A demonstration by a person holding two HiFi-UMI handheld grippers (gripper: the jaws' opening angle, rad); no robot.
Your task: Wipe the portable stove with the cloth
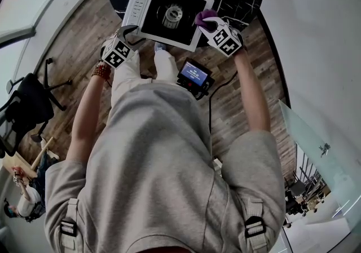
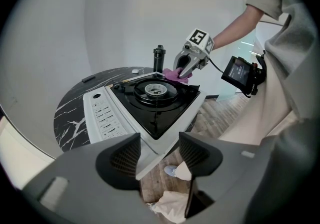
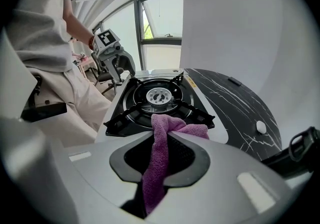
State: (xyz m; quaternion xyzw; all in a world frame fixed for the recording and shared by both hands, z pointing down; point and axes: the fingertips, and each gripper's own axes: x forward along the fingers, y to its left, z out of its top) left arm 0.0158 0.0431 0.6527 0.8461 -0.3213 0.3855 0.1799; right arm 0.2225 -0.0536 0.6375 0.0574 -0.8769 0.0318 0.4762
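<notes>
Stove (image 1: 169,15) on the table (image 2: 70,113), with both tools at its near side. The right gripper (image 3: 161,135) is clamped on the cloth (image 3: 180,129), whose bunched end sits at the stove's right corner; contact with the top cannot be confirmed. From that corner the burner (image 3: 159,96) lies straight ahead along the jaws, and the stove's long axis runs away to the left, so the wipe probably sweeps that way. The left gripper (image 2: 159,135) straddles the stove's near left corner with its jaws apart and no evident squeeze. The right hand is the nearer to the black top.
</notes>
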